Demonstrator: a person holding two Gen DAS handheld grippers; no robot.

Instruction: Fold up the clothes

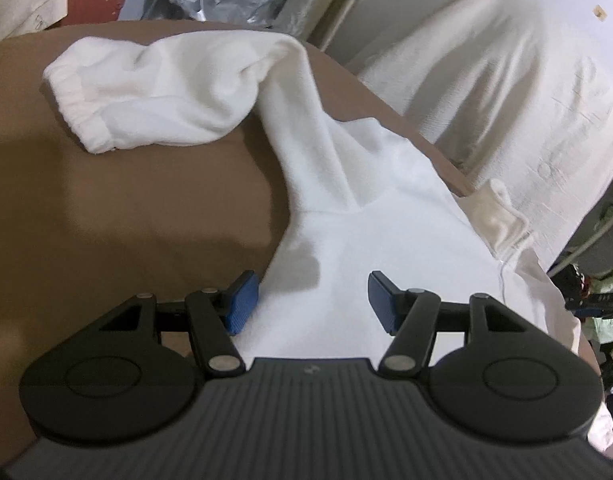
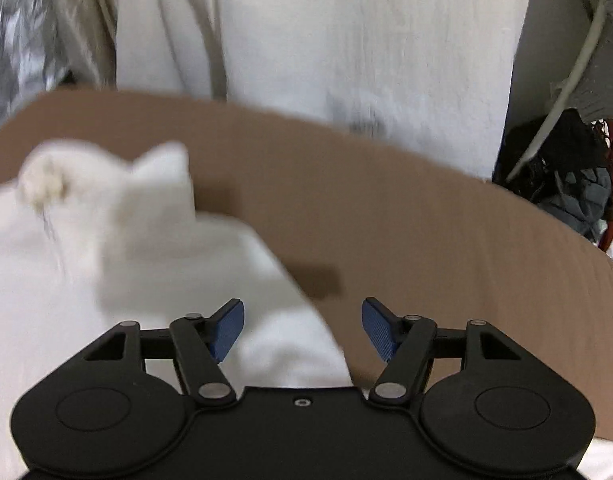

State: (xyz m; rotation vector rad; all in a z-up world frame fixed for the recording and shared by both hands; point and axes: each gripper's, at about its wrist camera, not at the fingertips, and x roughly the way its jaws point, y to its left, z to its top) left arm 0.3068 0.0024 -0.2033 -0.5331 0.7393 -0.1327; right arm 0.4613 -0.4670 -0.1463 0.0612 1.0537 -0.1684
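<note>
We see a white sweatshirt (image 1: 370, 240) spread on the brown bench (image 1: 126, 208), one sleeve (image 1: 154, 92) bent back toward the far edge. Our left claw (image 1: 312, 304) tilts downward over the garment's body, its blue pads (image 1: 242, 304) apart, the left pad at the fabric's edge, nothing pinched. Our right claw (image 2: 302, 330) points more steeply down at the sweatshirt's (image 2: 126, 280) right edge, jaws apart and empty, one pad over cloth, the other over bare bench (image 2: 426, 220). The right view is blurred.
</note>
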